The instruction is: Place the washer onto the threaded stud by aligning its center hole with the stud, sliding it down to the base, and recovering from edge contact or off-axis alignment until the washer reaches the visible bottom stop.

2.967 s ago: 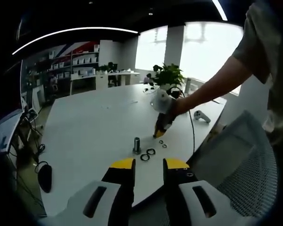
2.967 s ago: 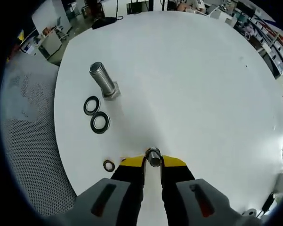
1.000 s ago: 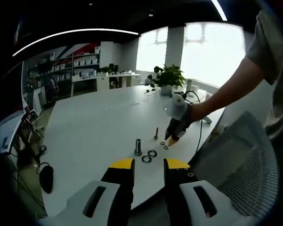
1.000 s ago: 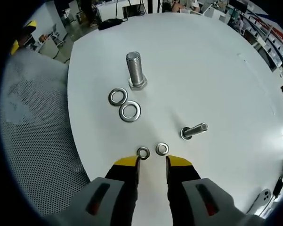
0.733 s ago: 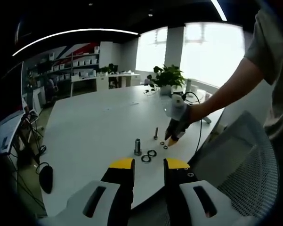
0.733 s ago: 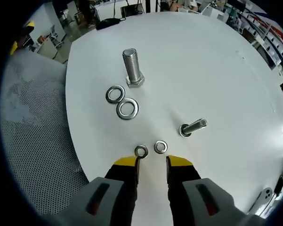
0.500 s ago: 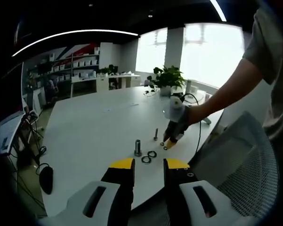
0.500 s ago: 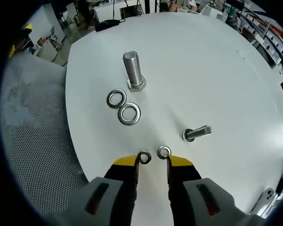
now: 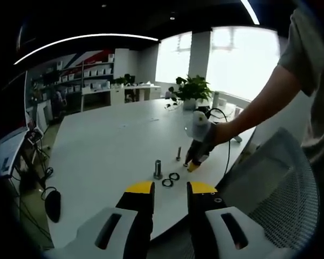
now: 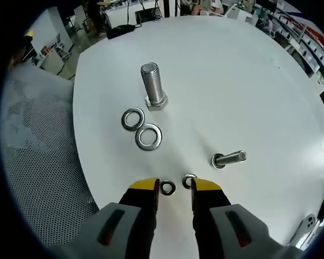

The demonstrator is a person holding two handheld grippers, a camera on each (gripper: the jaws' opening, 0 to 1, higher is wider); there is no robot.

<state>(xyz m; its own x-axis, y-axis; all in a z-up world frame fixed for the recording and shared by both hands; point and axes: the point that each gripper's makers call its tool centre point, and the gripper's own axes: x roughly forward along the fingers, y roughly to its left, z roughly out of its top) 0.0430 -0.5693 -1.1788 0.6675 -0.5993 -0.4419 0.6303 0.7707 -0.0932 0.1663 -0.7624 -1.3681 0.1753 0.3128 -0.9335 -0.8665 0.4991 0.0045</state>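
The right tool [image 10: 175, 186] stood open, empty, around a small washer [image 10: 167, 188]; a second washer [image 10: 188, 179] was half hidden by its jaw. The left tool [image 9: 169, 187] hung open, empty.

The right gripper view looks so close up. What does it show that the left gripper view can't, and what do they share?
Right gripper view: two small washers lie at the open right hand-held gripper. Left gripper view: the person's arm, a plant and a mesh chair. Both: the white table, the big bolt, the small bolt and the two large washers.
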